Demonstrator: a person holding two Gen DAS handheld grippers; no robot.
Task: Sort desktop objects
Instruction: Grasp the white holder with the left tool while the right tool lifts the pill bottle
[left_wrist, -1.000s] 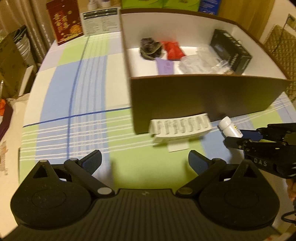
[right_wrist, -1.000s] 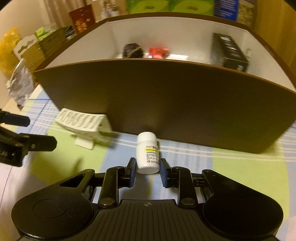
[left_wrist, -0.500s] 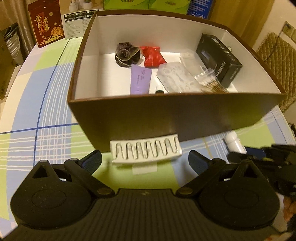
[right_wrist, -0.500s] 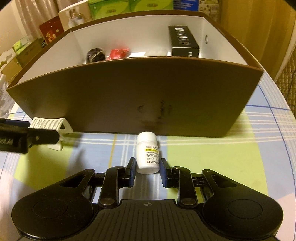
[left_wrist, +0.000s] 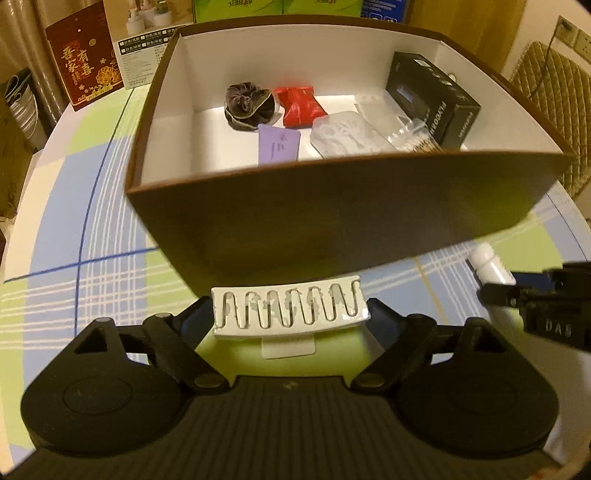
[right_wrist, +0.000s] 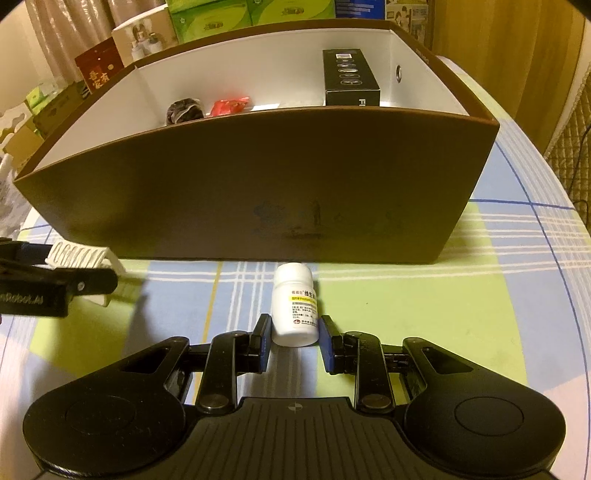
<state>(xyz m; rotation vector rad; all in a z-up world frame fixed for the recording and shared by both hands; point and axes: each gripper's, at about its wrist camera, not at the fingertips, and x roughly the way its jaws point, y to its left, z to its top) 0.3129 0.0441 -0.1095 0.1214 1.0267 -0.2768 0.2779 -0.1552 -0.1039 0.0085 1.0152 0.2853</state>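
Observation:
A white ribbed rack (left_wrist: 288, 308) lies on the checked cloth against the front wall of the brown box (left_wrist: 332, 214). My left gripper (left_wrist: 290, 314) is closing on it, with one pad against each end. In the right wrist view the rack (right_wrist: 77, 254) shows between the left gripper's fingers (right_wrist: 92, 282). My right gripper (right_wrist: 294, 341) is shut on the base of a white pill bottle (right_wrist: 295, 306) that lies on the cloth, cap toward the box (right_wrist: 258, 184). At the right edge of the left wrist view are the bottle (left_wrist: 489, 266) and the right gripper (left_wrist: 535, 306).
Inside the box lie a dark scrunchie (left_wrist: 247, 105), a red packet (left_wrist: 299, 105), a purple tube (left_wrist: 279, 147), clear plastic packs (left_wrist: 351, 134) and a black carton (left_wrist: 432, 98). Cartons and a red card (left_wrist: 86, 74) stand behind the box. A woven chair (left_wrist: 546, 92) is at the right.
The left gripper has moved up to the white rack and its jaws have narrowed onto the rack's ends. The right gripper has swung rightward along the box front with the bottle still in its jaws.

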